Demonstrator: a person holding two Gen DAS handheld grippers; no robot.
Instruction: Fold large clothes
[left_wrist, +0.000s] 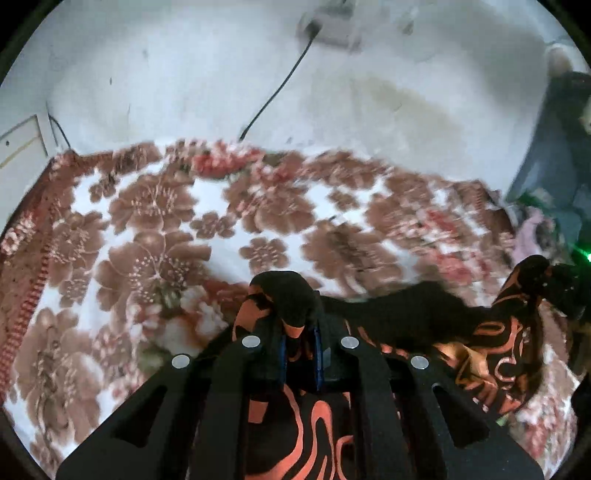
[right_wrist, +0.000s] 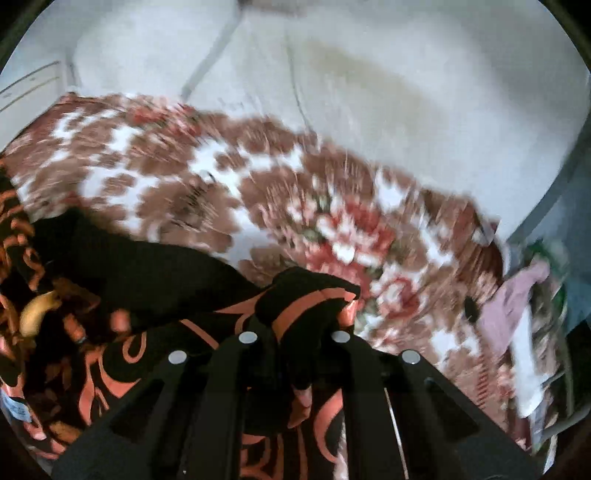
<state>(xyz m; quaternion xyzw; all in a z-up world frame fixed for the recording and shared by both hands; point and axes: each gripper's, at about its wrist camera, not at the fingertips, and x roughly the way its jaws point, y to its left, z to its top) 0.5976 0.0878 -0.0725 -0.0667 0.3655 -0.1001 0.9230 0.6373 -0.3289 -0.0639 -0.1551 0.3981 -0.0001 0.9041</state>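
A black garment with orange swirls (left_wrist: 424, 321) is stretched in the air between my two grippers, above a flowered blanket (left_wrist: 166, 221). My left gripper (left_wrist: 295, 332) is shut on one bunched corner of the garment, which bulges out past the fingertips. In the right wrist view my right gripper (right_wrist: 299, 332) is shut on another bunched corner of the garment (right_wrist: 147, 280), whose cloth runs off to the left. The far right of the left wrist view shows the garment's other held end (left_wrist: 524, 288). Both views are blurred by motion.
The brown, red and white flowered blanket (right_wrist: 258, 192) covers the bed. Behind it stands a white wall (left_wrist: 184, 74) with a socket and a black cable (left_wrist: 280, 85). A pile of pink and green cloth (right_wrist: 517, 302) lies at the bed's right end, beside a dark blue thing (left_wrist: 554, 147).
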